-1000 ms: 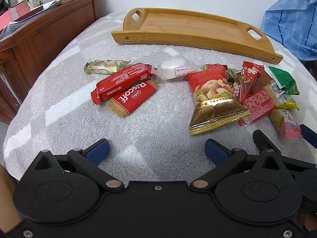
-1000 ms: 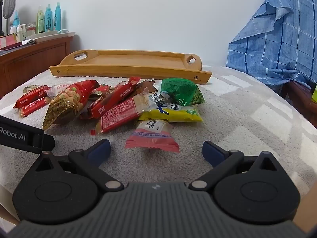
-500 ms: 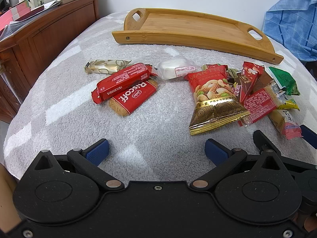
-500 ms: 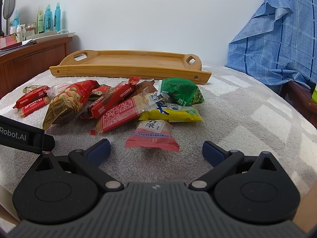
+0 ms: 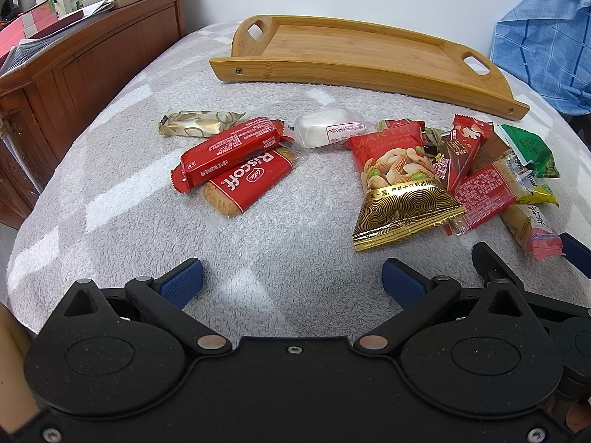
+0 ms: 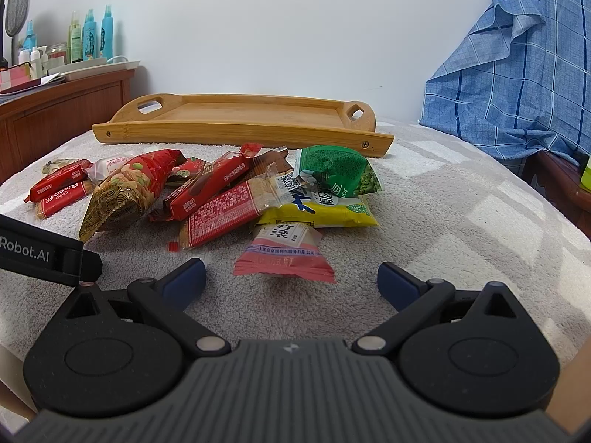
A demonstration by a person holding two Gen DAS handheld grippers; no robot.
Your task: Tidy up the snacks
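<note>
Starting from scratch, I'd say: snacks (image 6: 229, 199) all lie heaped on the grey blanket (image 5: 277, 240), none in the wooden tray (image 5: 354, 42) behind, which looks empty. My left hand-held gripper (image 5: 291, 282) and right hand-held gripper (image 6: 291, 277) both gape wide, holding nothing. Next probably calls for closing on the near pink packet (image 6: 284, 254).

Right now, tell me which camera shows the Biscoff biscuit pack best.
The left wrist view: the Biscoff biscuit pack lies near and large, its logo readable, a red wafer bar across its top. In the right wrist view it is a small sliver at the far left edge.
</note>
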